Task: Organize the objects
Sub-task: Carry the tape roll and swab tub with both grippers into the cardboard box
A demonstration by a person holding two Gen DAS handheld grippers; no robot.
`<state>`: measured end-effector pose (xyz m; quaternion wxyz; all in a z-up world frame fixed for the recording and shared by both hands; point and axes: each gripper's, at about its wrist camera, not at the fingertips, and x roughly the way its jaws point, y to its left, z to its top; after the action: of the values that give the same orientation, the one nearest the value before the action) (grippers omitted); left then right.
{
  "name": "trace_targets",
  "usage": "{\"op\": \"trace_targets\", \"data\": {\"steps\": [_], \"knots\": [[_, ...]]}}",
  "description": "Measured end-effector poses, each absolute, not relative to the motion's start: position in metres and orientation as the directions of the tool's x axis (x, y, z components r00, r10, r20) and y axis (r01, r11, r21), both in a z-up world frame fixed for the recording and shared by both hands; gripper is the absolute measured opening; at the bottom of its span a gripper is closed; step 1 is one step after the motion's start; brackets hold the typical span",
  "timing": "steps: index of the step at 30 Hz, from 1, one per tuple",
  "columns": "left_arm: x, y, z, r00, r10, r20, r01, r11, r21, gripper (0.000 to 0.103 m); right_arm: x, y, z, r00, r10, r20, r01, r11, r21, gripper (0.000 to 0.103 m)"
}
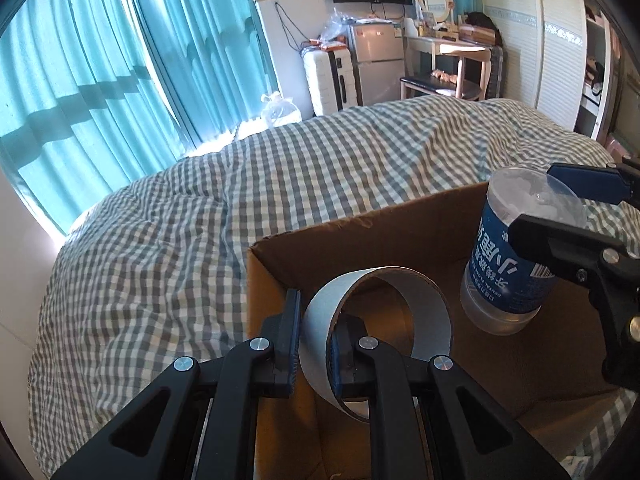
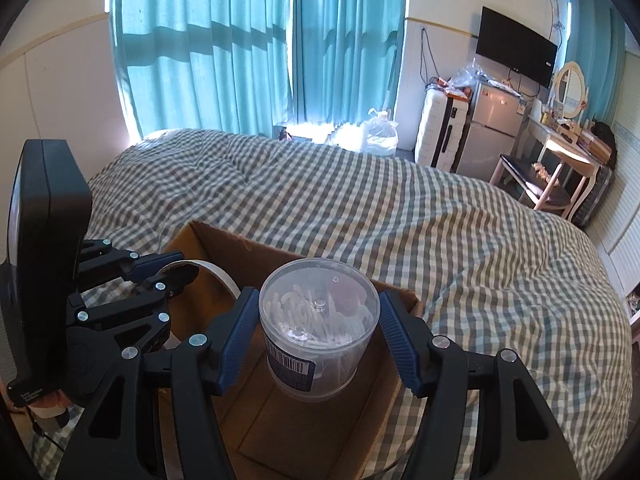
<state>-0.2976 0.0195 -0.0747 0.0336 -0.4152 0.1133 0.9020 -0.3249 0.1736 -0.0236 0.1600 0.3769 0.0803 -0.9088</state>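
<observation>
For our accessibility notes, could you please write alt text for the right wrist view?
The right claw holds a clear plastic tub of cotton swabs above an open cardboard box on a checked bedspread. At left, the left claw grips a tape roll over the same box.

- Bed (image 2: pixel 460 240): covered by green-and-white checked duvet, rumpled, filling mid-scene.
- Cardboard box (image 2: pixel 320 420): open-topped, sitting directly on duvet at the near edge, centre.
</observation>
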Motion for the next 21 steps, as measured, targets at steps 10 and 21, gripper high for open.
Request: {"op": "trace_targets", "data": {"steps": [10,21], "knots": [[-0.303,0.024,-0.089,-0.634,-0.043,-0.772,-0.167,-0.967,0.192,0.012,-0.325,0.177,-0.047,-0.636,-0.223,-0.738,0.352,-0.936,-0.020,0.061],[-0.297,0.026,-0.090,-0.627,-0.039,-0.778,-0.180,-0.964,0.193,0.022,-0.320,0.175,-0.048,-0.627,-0.231,-0.744,0.359,-0.933,-0.012,0.061]]}}
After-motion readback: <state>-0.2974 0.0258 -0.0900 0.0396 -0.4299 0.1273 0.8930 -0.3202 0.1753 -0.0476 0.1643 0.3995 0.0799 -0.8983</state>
